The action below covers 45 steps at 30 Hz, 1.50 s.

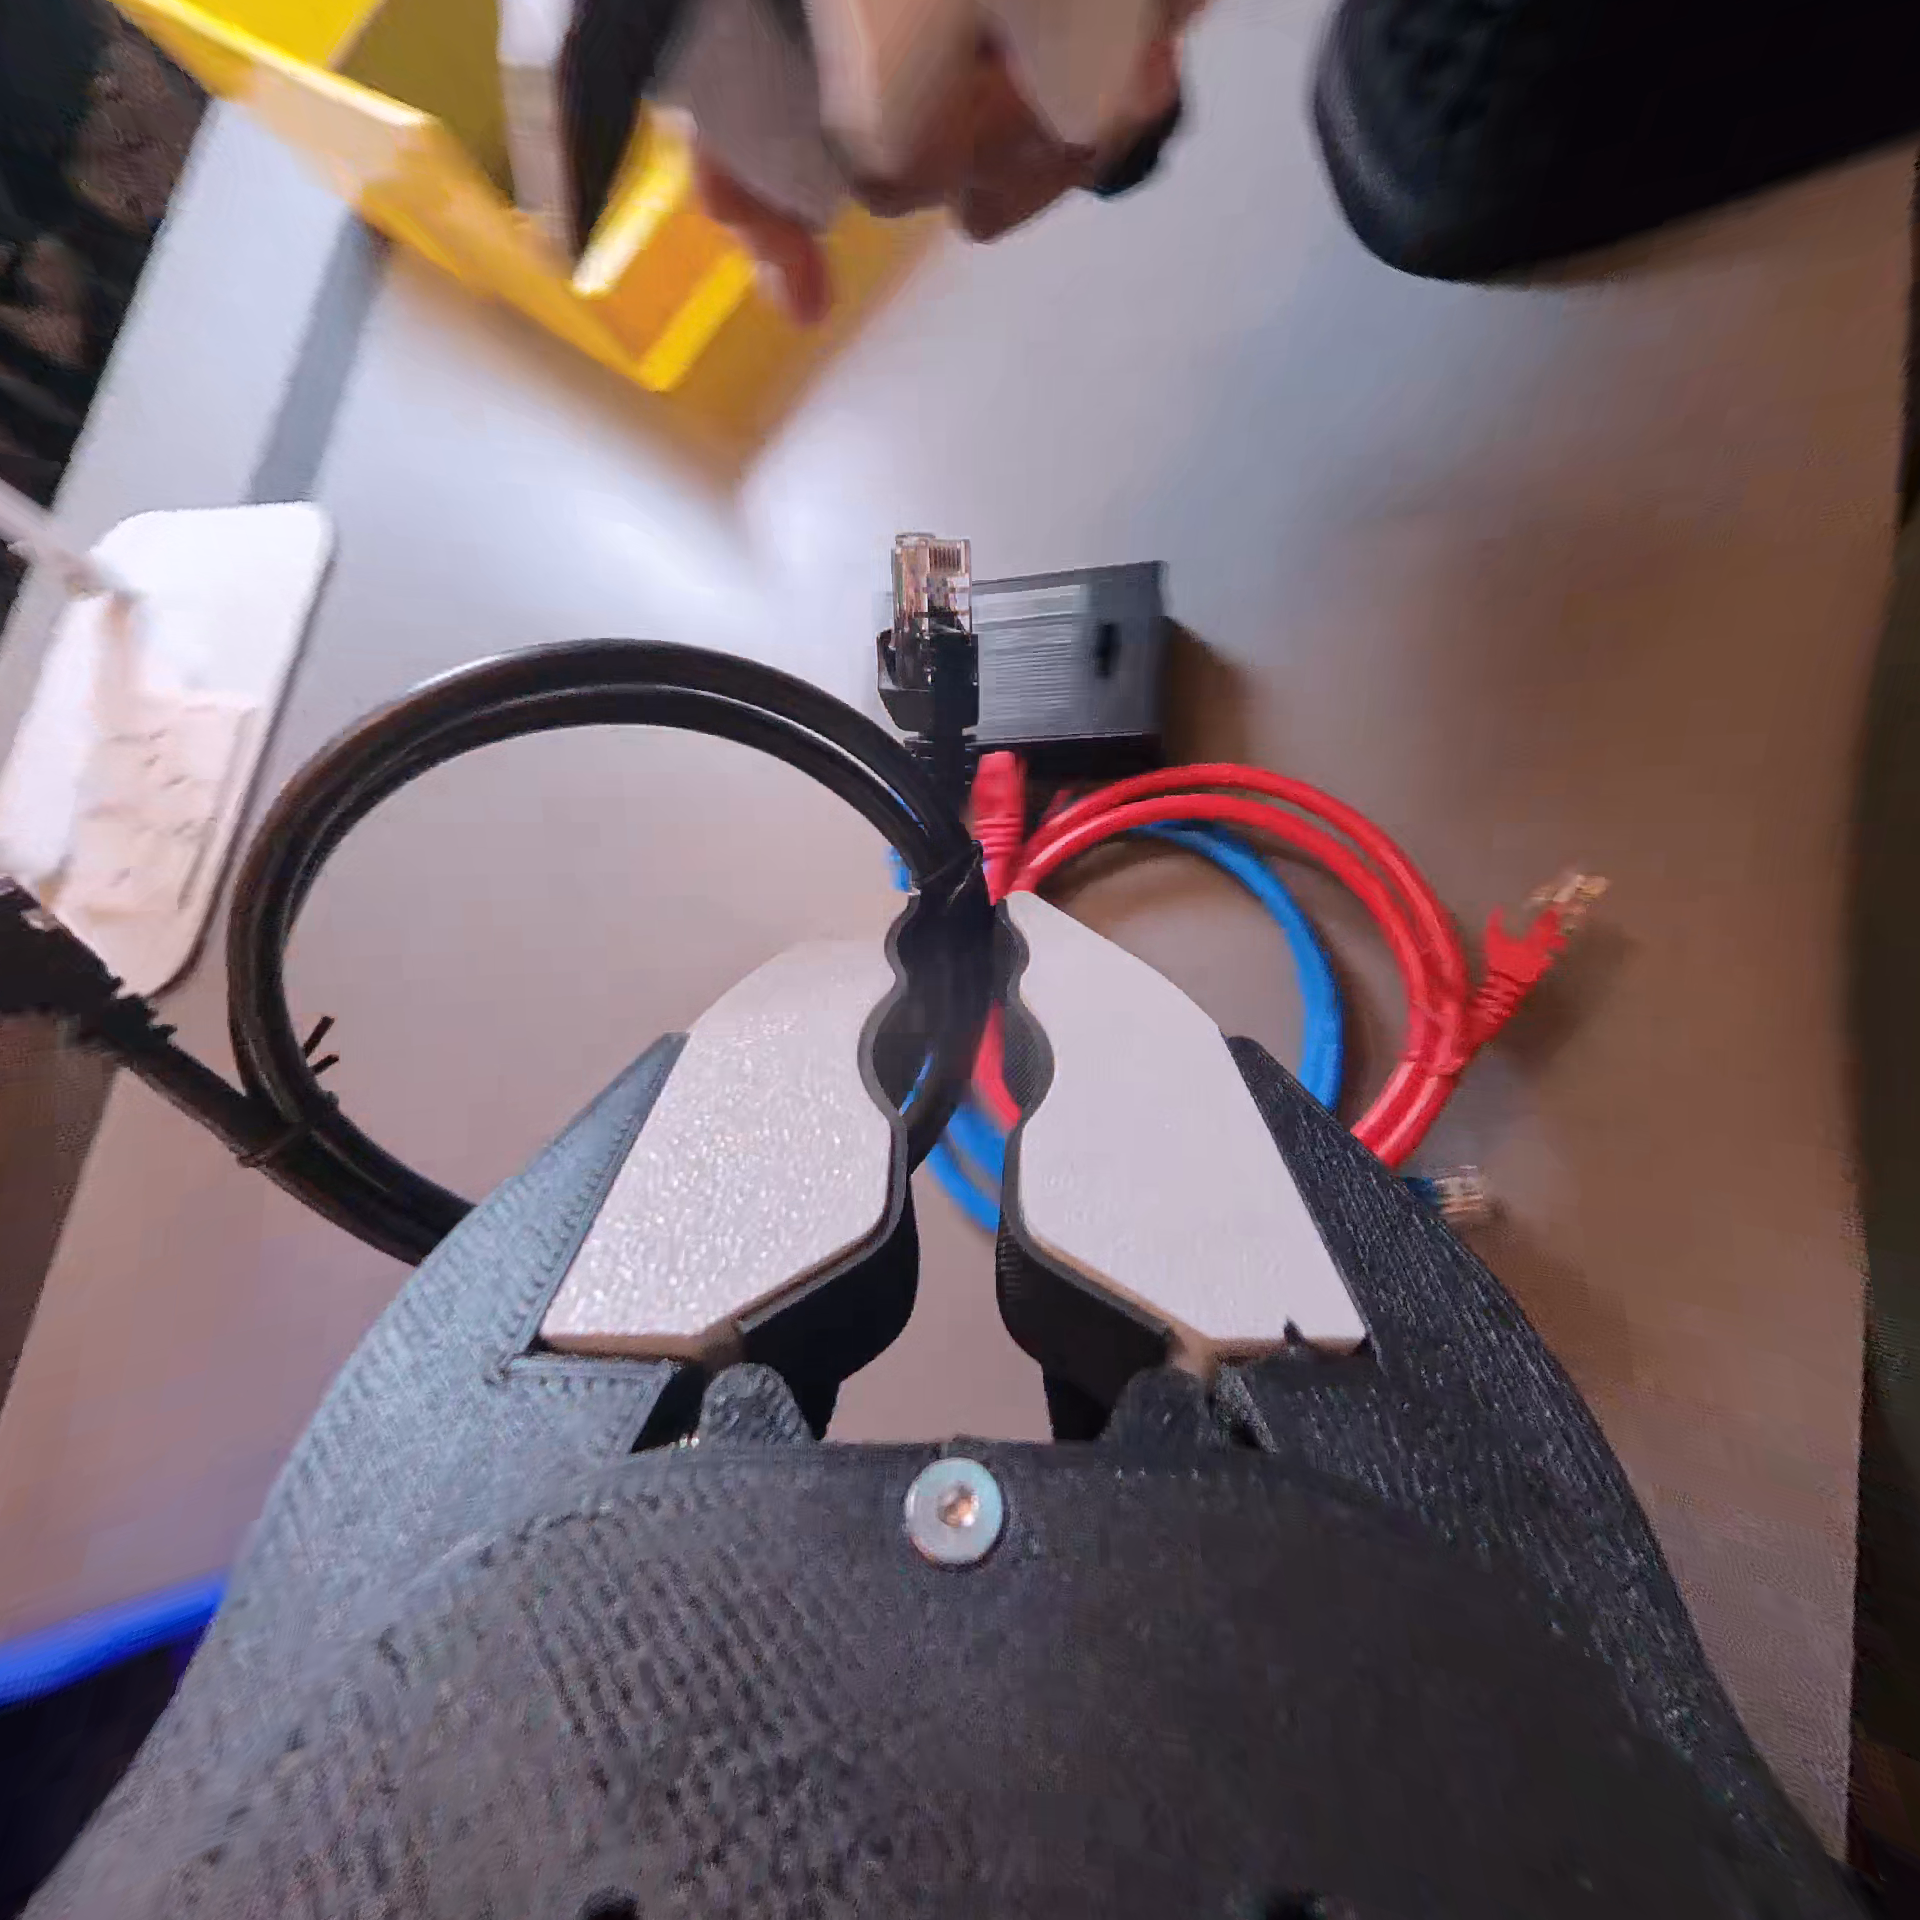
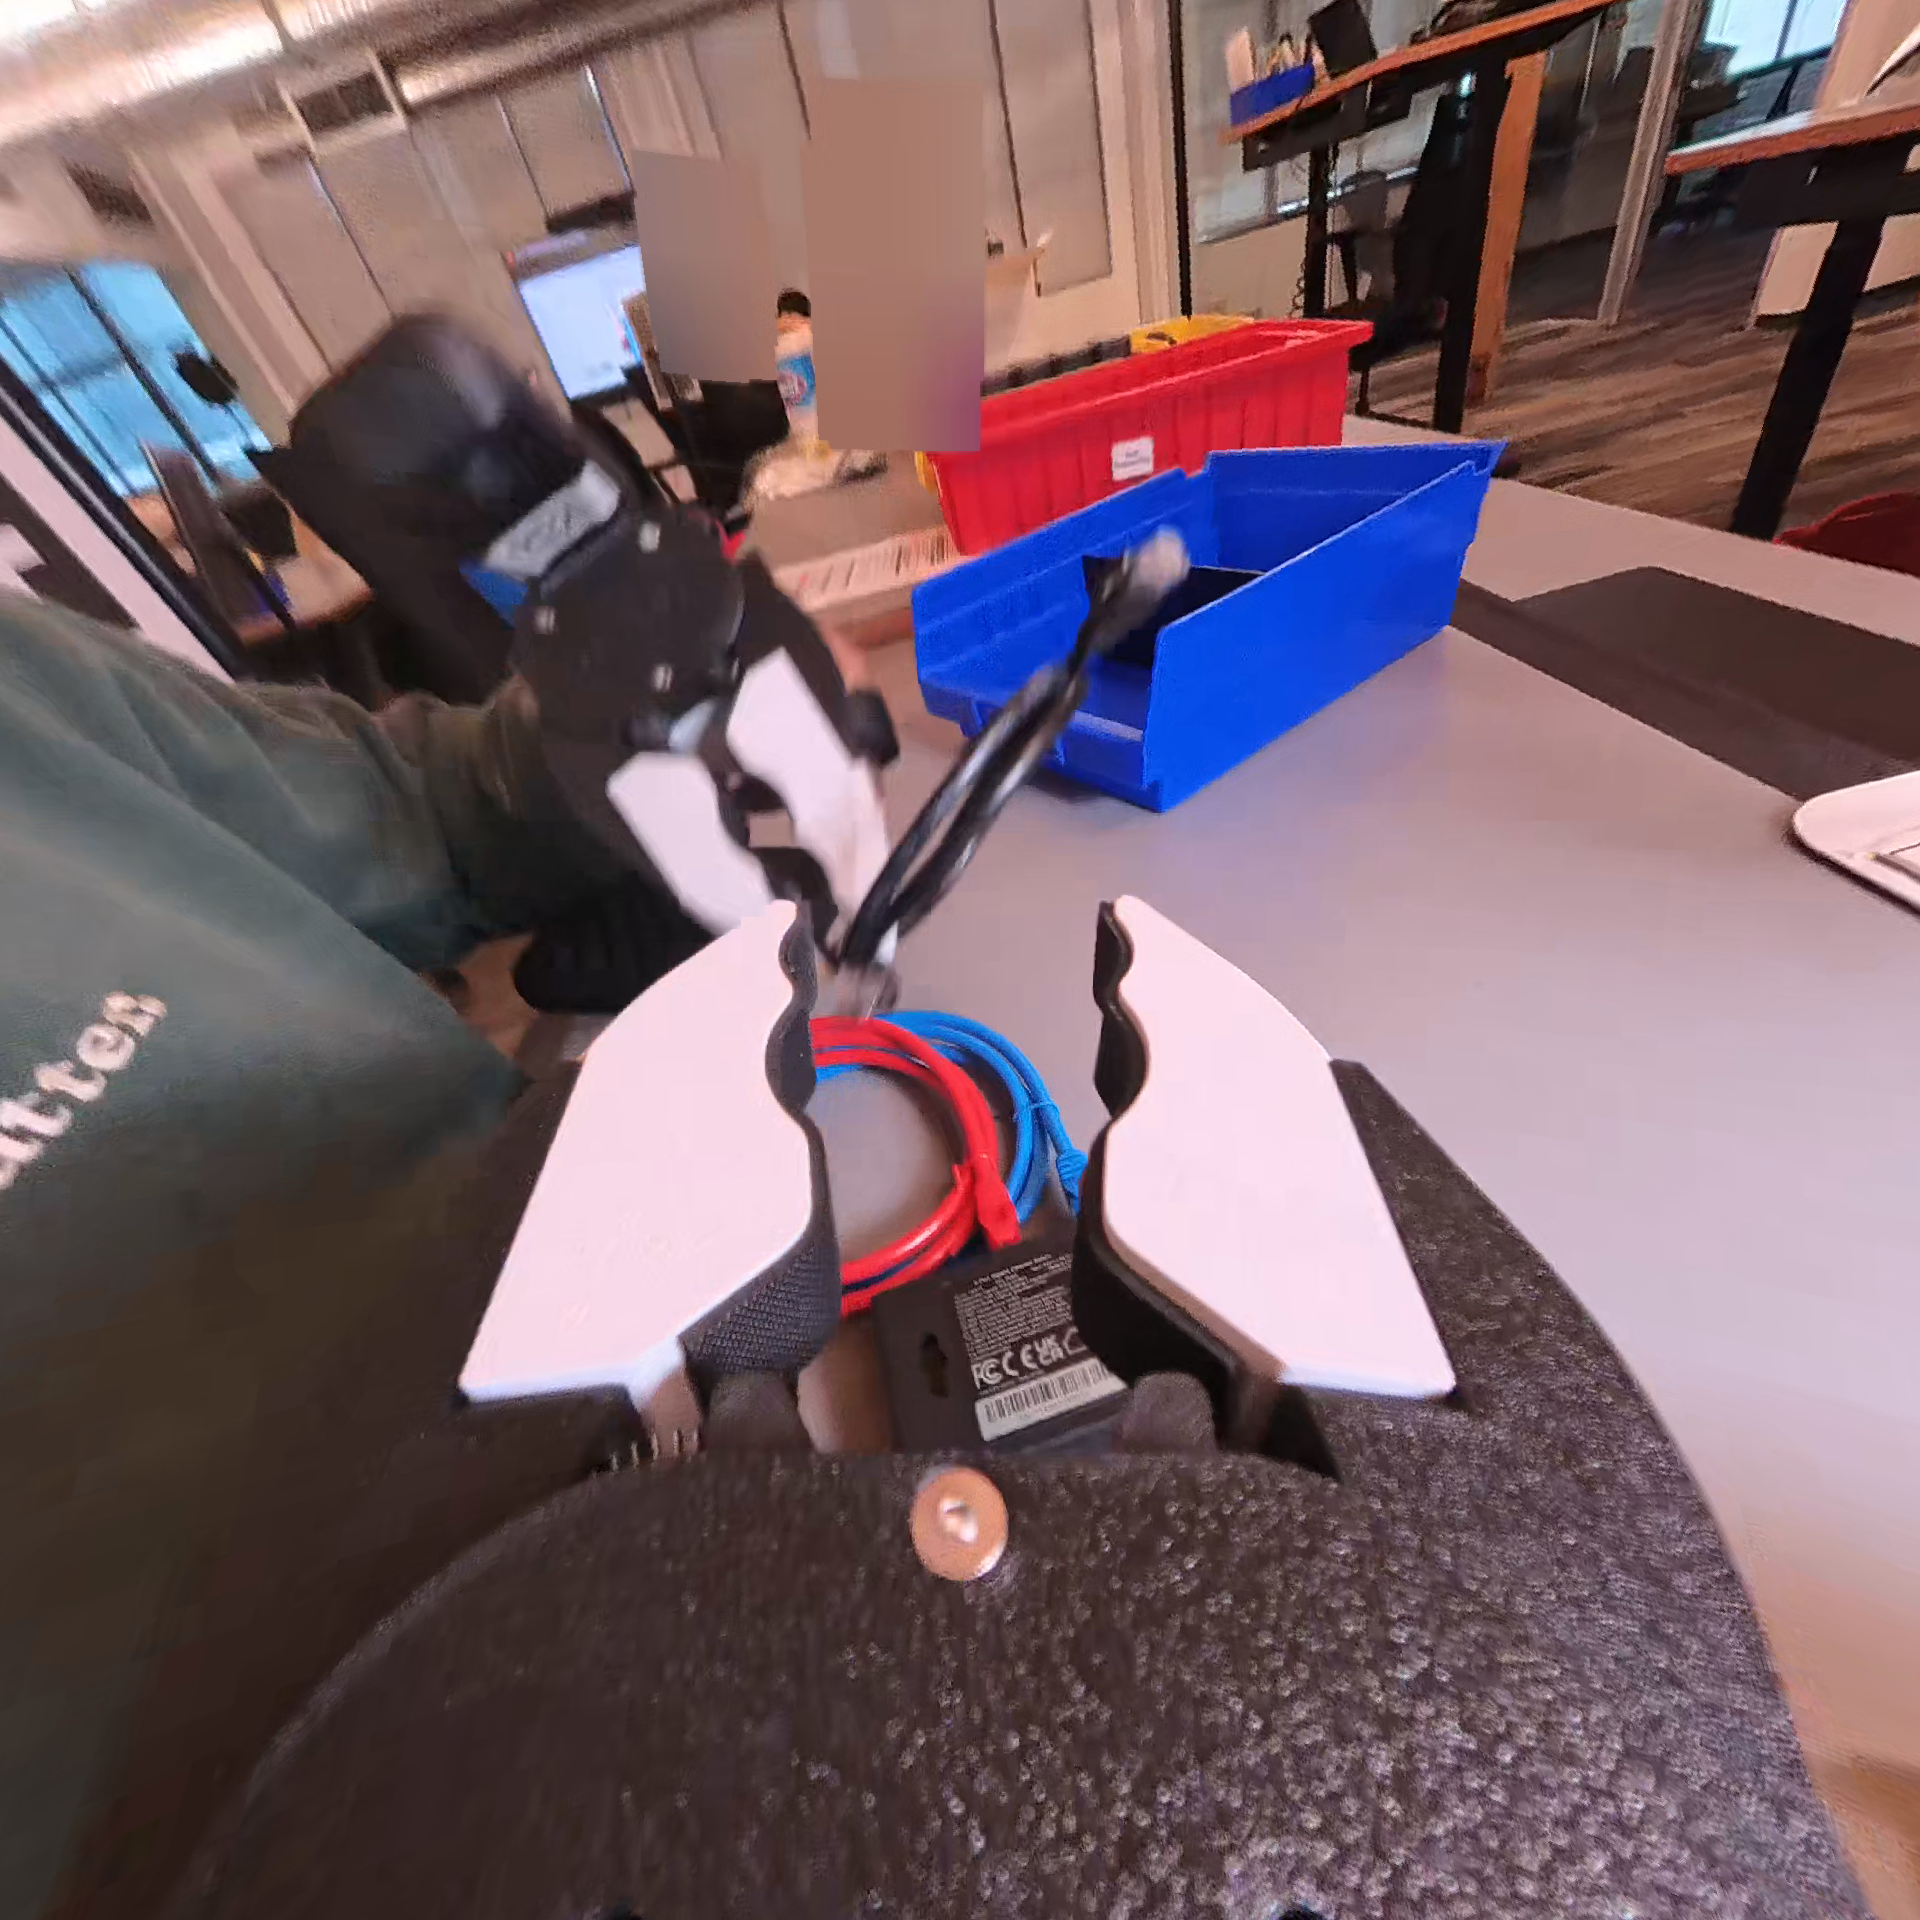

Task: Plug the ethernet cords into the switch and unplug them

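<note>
My left gripper [image 1: 951, 935] is shut on the black ethernet cord [image 1: 312, 935] at its tie and holds the coil above the table. The cord's clear plug [image 1: 930, 582] points away from me, toward the black switch [image 1: 1070, 655]. Red cord [image 1: 1351, 862] and blue cord [image 1: 1309, 966] lie coiled beside the switch. A red plug [image 1: 997, 800] meets the switch's edge; I cannot tell whether it is seated. My right gripper [image 2: 951, 925] is open and empty above the switch [image 2: 1018, 1340], which lies label side up. The left gripper [image 2: 810, 894] with the black cord [image 2: 987, 790] shows there too.
A blue bin [image 2: 1247, 623] and a red bin [image 2: 1143, 416] stand beyond the cords on the grey table [image 2: 1455, 987]. A yellow bin [image 1: 623, 260] and a blurred hand [image 1: 883, 135] are at the far side. A white flat object [image 1: 156, 727] lies left. A green sleeve [image 2: 208, 935] fills the left. My hands' fingertips stand some 10 centimetres from each other. About 8 centimetres separates my left fingertips from the red plug [image 1: 997, 800]. Seen from the right wrist view [image 2: 994, 1215] as well. About 11 centimetres separates my left fingertips from the black switch [image 1: 1070, 655]. The right camera catches it too, in the right wrist view [image 2: 966, 1355].
</note>
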{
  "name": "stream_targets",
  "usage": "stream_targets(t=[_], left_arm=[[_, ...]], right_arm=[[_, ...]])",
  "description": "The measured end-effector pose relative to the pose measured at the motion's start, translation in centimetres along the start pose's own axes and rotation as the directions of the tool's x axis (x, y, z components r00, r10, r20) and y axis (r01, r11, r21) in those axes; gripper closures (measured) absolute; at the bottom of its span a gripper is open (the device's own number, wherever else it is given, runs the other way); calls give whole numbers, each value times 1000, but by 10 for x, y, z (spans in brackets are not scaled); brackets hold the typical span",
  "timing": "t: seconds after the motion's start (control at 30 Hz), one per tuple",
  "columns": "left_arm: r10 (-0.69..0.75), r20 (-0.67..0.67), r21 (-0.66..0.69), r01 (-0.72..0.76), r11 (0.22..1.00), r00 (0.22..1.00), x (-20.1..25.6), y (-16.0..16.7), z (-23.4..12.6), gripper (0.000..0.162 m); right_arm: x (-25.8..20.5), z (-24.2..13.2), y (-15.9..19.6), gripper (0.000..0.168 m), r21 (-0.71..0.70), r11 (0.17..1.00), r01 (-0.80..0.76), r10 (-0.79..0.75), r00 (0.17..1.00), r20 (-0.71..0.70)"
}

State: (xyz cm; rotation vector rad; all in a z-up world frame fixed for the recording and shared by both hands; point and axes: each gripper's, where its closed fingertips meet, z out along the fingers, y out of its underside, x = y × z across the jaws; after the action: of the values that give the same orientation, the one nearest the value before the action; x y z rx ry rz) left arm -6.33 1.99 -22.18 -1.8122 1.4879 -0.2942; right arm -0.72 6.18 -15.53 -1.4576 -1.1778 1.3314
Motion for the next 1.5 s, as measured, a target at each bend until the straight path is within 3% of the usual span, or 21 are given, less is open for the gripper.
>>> stream_targets(t=[0.13,0.33,0.37,0.47,0.57,0.63,0.73,0.87,0.97,1.03,1.13,1.27,1.5], left_arm=[[110,-148,-5,-112,994,983,51,-9,25,150],[234,-224,8,-239,971,946,90,-16,32,150],[247,-231,8,-252,968,941,94,-15,33,150],[269,-234,-1,-277,961,934,99,-12,34,149],[274,-281,3,-284,959,920,105,-6,31,149],[240,-328,31,-243,969,914,104,-6,21,149],[112,-432,182,-35,983,895,94,-26,-12,150],[-71,-389,396,236,888,919,37,-55,-48,150],[-204,-344,487,360,796,917,0,-64,-53,145],[-234,-305,492,363,791,923,-8,-65,-44,138],[-150,-283,451,270,851,947,7,-68,-32,137],[-65,-174,470,141,871,983,10,-71,-32,151],[-144,-327,453,288,843,934,18,-61,-26,151]], right_arm=[[8,1,7,117,-26,999,-36,36,999,-7],[4,15,29,117,-117,989,-95,102,993,53],[2,18,31,121,-131,987,-94,103,993,63],[-4,24,45,155,-214,976,-45,65,994,86],[-13,24,46,156,-226,973,40,-14,993,115],[-14,23,43,156,-208,976,62,-39,993,112],[-15,19,28,156,-131,991,22,-7,994,111],[-22,16,15,156,-98,993,59,-50,995,91],[-33,25,9,156,-80,994,75,-70,995,68],[-43,31,4,156,-57,995,83,-80,995,56],[-57,37,-6,156,-18,992,122,-121,992,39],[-67,39,-7,156,-23,992,127,-126,991,46],[-67,42,7,156,-73,980,188,-184,981,59]])
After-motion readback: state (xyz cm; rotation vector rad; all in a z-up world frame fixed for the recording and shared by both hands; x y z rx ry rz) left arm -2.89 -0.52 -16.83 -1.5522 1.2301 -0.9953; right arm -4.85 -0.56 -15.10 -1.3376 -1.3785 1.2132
